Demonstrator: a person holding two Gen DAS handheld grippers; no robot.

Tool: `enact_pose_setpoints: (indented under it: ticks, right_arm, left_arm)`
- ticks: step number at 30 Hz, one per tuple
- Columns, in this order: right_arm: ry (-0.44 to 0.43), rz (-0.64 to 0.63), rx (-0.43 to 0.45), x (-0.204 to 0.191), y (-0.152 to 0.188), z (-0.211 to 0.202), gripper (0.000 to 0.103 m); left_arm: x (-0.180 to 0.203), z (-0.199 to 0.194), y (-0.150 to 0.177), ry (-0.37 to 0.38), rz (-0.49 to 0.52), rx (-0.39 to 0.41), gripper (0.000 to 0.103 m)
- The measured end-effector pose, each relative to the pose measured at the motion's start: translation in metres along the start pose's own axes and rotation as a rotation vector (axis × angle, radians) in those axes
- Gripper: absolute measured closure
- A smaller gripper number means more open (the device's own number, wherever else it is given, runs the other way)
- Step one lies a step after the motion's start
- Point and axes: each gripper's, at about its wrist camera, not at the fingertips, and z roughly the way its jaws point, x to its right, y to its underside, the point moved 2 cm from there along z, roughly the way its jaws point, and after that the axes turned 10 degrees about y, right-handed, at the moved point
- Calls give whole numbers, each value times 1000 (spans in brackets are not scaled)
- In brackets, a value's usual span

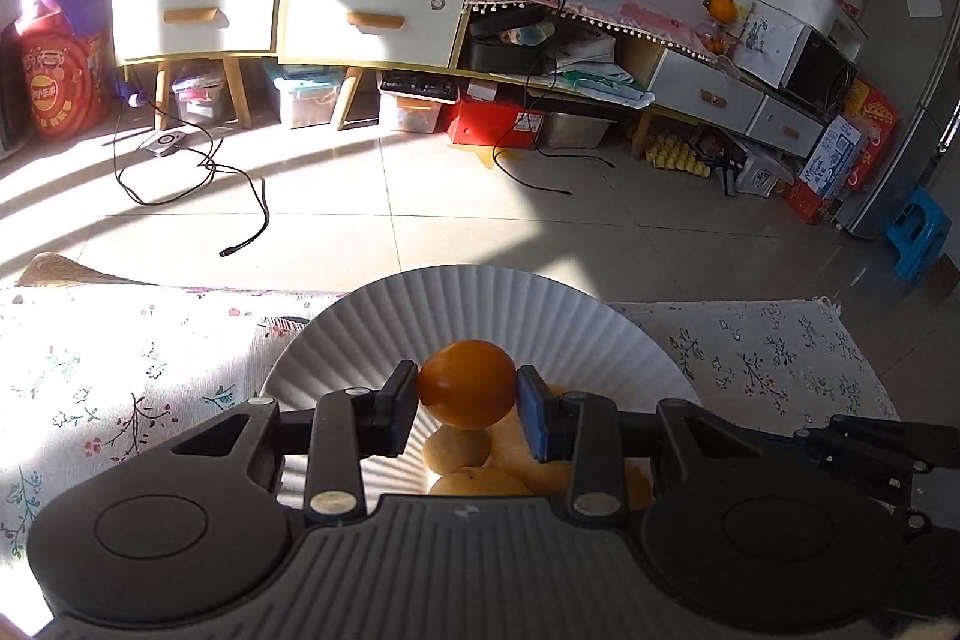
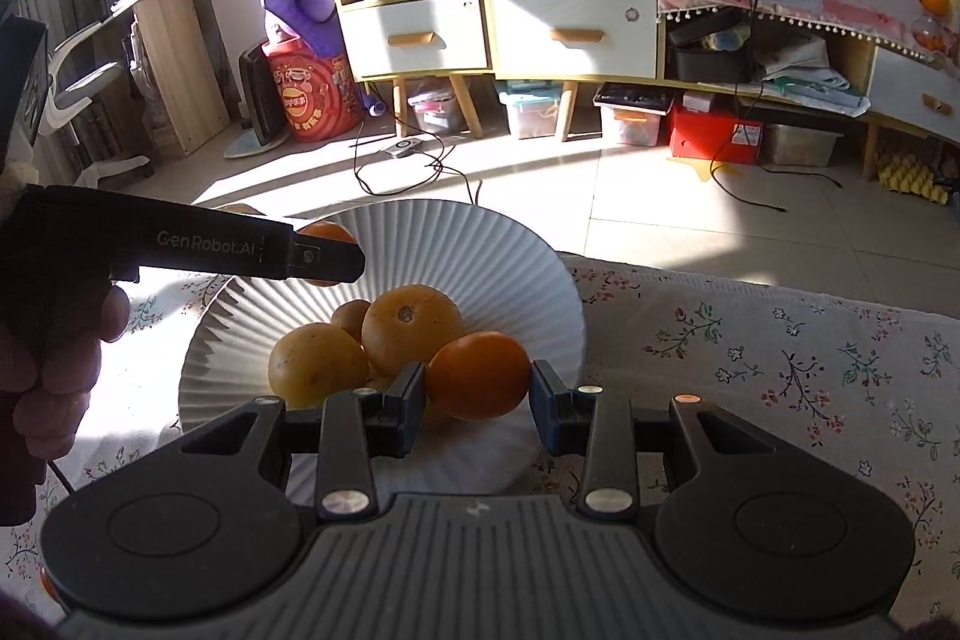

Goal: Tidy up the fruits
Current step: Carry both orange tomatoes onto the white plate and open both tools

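Left gripper point(image 1: 468, 403) clamping an orange point(image 1: 467, 383) above the ribbed white plate point(image 1: 420, 304), hiding most of the yellower fruit point(image 1: 456, 451) piled beneath. Right gripper point(image 2: 479, 394) pinching a second orange point(image 2: 479, 375) at the plate's near edge, beside three paler fruits point(image 2: 411, 328). Left gripper's black body point(image 2: 180, 244) crossing the right view, covering most of its orange and the plate's far left rim. Floral cloth point(image 1: 120, 370) covering the bench; cables point(image 1: 198, 160) trailing on the floor beyond.

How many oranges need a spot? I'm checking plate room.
5: three on the plate at; one in right tongs; one in left tongs. Others may hide.
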Motion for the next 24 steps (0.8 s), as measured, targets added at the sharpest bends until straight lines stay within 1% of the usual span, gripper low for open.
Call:
enact_pose_setpoints:
  ticks: [8, 11, 14, 17, 21, 24]
  right_arm:
    - [-22, 5, 2, 1, -3, 8, 69]
    - [-26, 2, 5, 1, -4, 8, 69]
    - [-29, -1, 6, 1, -5, 9, 69]
    - [-28, 8, 4, 2, -7, 10, 66]
    - [-36, 20, 3, 3, -6, 9, 66]
    - [-37, 17, 4, 2, -6, 7, 62]
  left_arm:
    - [-8, 14, 0, -24, -32, -24, 78]
    - [-9, 13, -1, -16, -45, -25, 77]
    - [-10, 15, -4, 10, -65, -31, 77]
    - [-12, 15, -6, 15, -74, -28, 75]
    - [-12, 12, -4, 10, -61, -22, 68]
    - [-12, 9, -3, 4, -57, -18, 64]
